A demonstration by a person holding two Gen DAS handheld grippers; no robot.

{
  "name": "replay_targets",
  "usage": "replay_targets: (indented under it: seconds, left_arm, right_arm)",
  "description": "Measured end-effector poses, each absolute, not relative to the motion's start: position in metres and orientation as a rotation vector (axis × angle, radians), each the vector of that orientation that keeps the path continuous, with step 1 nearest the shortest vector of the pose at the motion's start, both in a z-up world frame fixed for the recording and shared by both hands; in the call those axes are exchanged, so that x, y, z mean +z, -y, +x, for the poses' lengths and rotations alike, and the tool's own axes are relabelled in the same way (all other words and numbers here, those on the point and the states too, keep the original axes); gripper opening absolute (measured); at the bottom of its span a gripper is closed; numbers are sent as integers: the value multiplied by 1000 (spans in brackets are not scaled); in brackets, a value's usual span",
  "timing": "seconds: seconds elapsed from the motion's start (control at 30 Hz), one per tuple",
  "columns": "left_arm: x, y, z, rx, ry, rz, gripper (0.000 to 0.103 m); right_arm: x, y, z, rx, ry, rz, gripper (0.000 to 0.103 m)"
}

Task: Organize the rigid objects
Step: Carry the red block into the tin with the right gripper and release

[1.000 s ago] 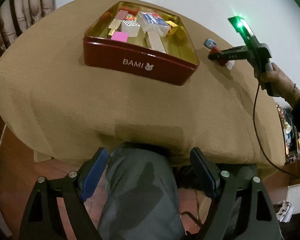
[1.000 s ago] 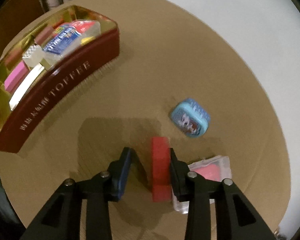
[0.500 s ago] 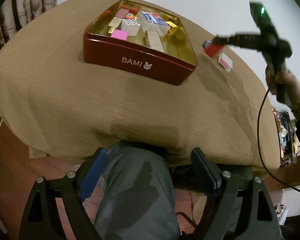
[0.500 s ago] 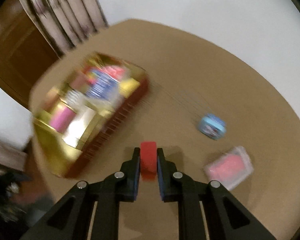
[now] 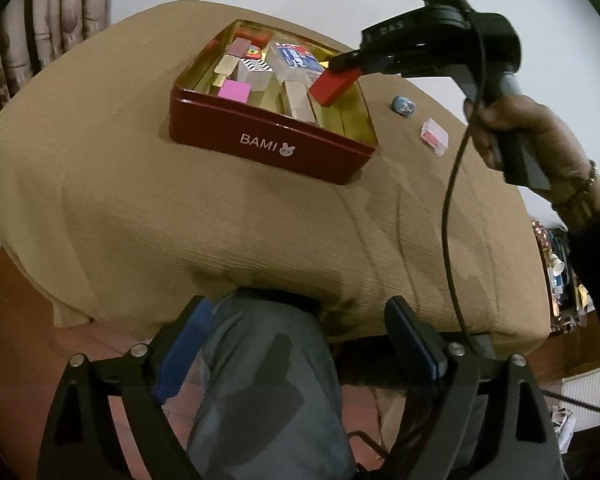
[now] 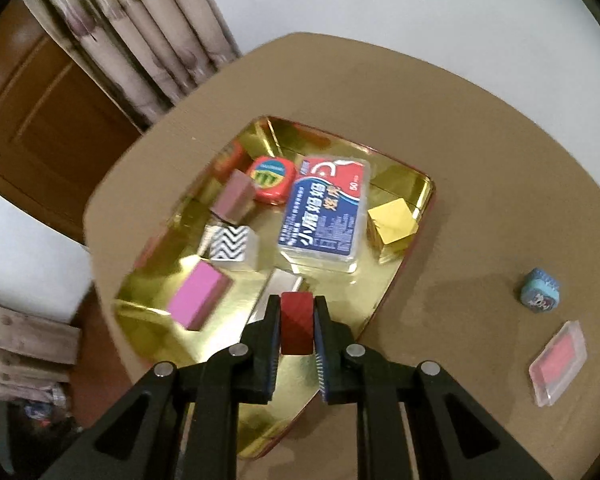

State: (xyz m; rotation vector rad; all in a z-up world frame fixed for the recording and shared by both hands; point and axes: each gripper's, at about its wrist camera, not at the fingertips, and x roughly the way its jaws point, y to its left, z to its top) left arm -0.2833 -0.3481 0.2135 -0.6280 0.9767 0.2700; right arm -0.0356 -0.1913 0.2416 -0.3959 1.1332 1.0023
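Right claw [image 6: 296, 330]: clamped on the red block [image 6: 296, 322], both pads flat against its long sides, so the block sticks out forward and cannot twist.
Red block, position: held in the air above the near part of the red tin [image 5: 268, 140], inside the rim line, not touching the gold floor; the left wrist view shows it [image 5: 334, 84] tilted, low end toward the tin's front wall.
Why there: the gold floor under it looks bare between the pink block [image 6: 198, 300] and the tin's right wall, a likely drop spot that avoids the pieces already packed.
Tin contents: blue-and-red card box [image 6: 326, 208], yellow cube [image 6: 392, 222], zigzag-patterned cube [image 6: 232, 246], round-cornered red tile [image 6: 270, 178], mauve block [image 6: 234, 196], a pale bar partly hidden behind the claw.
Still out on the bench [image 5: 140, 216]: small blue case [image 6: 540, 296] and clear box with a red insert [image 6: 558, 362], well apart from the tin on its right.
Left claw [image 5: 300, 344]: jaws spread wide with nothing between them, held low off the bench edge above the person's knee, out of the working path.
Step in hand: judged as placing the red block; two loose items would remain.
Risk: released from this height and tilt, the block could bounce or tip onto the pale bar.
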Motion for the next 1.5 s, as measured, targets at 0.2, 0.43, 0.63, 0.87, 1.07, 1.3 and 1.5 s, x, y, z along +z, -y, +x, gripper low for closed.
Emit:
replay_targets:
  seconds: [0.2,0.43,0.63,0.87,1.07,1.3,1.5]
  left_arm:
    - [205,347,-281,250,-997,-664,86]
    - [209,353,-281,272,-992,-609,86]
    - [203,358,-276,265,-1018,-612,86]
    - [201,358,-275,273,-1023,-592,86]
    - [190,356,-273,260,-1064,-626,86]
    - [187,352,-276,254,-1068,-671,86]
    - [197,355,-277,266,-1049,-639,86]
  right_arm:
    - [242,201,-27,949,-1077,-400,32]
    - [290,252,-28,1067,-893,-134,38]
    - [289,291,-43,1006,-847,-206,38]
    - [280,221,-23,1014,-953,-230,38]
    - [247,182,-13,1028,-1074,-218,37]
    - [236,217,-56,1129,-1136,-214,36]
    - [269,283,-52,1163,-1022,-33,37]
